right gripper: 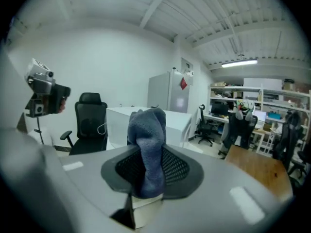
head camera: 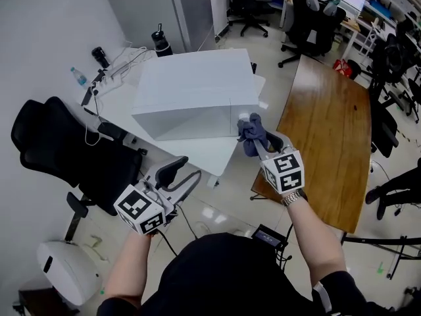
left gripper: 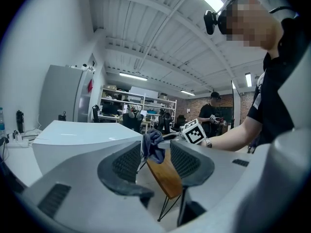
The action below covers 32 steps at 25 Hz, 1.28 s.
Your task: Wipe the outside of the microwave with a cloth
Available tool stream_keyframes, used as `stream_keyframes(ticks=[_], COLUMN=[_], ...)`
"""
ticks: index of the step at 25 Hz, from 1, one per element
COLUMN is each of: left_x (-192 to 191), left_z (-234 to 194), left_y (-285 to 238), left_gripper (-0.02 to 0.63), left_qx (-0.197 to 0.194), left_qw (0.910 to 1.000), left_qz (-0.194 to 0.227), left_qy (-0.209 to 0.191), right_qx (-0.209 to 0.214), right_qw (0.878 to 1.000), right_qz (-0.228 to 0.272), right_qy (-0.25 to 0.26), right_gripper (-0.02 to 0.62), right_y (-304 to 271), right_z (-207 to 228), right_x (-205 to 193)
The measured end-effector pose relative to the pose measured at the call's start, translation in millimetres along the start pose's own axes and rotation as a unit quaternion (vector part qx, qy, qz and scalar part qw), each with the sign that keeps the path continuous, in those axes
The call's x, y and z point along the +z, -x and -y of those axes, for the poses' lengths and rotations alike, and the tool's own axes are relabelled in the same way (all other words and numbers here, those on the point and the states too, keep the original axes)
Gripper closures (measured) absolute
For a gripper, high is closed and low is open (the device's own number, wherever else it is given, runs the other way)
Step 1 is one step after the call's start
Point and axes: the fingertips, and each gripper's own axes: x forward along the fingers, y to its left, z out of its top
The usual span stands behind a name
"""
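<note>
Office room with a shiny pale floor (head camera: 217, 209), a black office chair (head camera: 59, 150) and a brown wooden table (head camera: 329, 124) with a smooth top. On the white tabletop (head camera: 122, 107) stands the microwave (head camera: 197, 87), a plain white box with flat sides. The right claw (head camera: 254, 141) is clamped on a soft, fuzzy blue-grey cloth (head camera: 250, 131), bunched up near the microwave's front right corner. The left claw (head camera: 187, 174) has its jaws apart, with nothing between them.

Nothing readable is showing: the marker cubes (head camera: 140, 209) (head camera: 284, 171) are carrying only black-and-white square patterns, and the red sticker (right gripper: 183, 84) on the fridge (right gripper: 165, 93) is appearing too small to read.
</note>
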Motion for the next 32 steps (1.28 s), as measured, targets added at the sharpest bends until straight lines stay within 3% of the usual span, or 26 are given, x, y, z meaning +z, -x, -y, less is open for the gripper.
stream_keyframes(ticks=[4, 9, 15, 20, 24, 29, 32], left_x=[-1.3, -2.2, 2.9, 2.6, 0.9, 0.2, -1.5], left_z=[27.3, 58.9, 106.4, 134.8, 142.9, 134.8, 124.4], left_y=[-16.0, -30.4, -36.5, -34.1, -28.1, -17.3, -13.0], left_gripper=[0.380, 0.333, 0.314, 0.324, 0.404, 0.518, 0.532], left_qx=[-0.028, -0.059, -0.110, -0.150, -0.162, -0.127, -0.097], left_qw=[0.9994, 0.9972, 0.9916, 0.9848, 0.9829, 0.9888, 0.9926], left_qz=[-0.011, -0.022, -0.018, -0.025, -0.029, -0.026, -0.021], left_qy=[-0.017, -0.041, -0.065, -0.084, -0.083, -0.074, -0.070], right_qx=[0.118, 0.263, 0.369, 0.416, 0.430, 0.426, 0.412], right_qw=[0.991, 0.957, 0.918, 0.895, 0.885, 0.884, 0.888], right_qz=[0.042, 0.084, 0.087, 0.072, 0.066, 0.057, 0.056], right_qy=[0.044, 0.085, 0.113, 0.145, 0.165, 0.185, 0.195], right_gripper=[0.497, 0.497, 0.495, 0.495, 0.495, 0.488, 0.482], right_y=[39.0, 94.5, 143.5, 158.7, 159.4, 155.3, 145.2], right_z=[-41.8, -94.7, -135.1, -158.5, -165.0, -170.2, -172.9], right_x=[22.8, 46.3, 57.7, 56.7, 57.2, 55.6, 56.3])
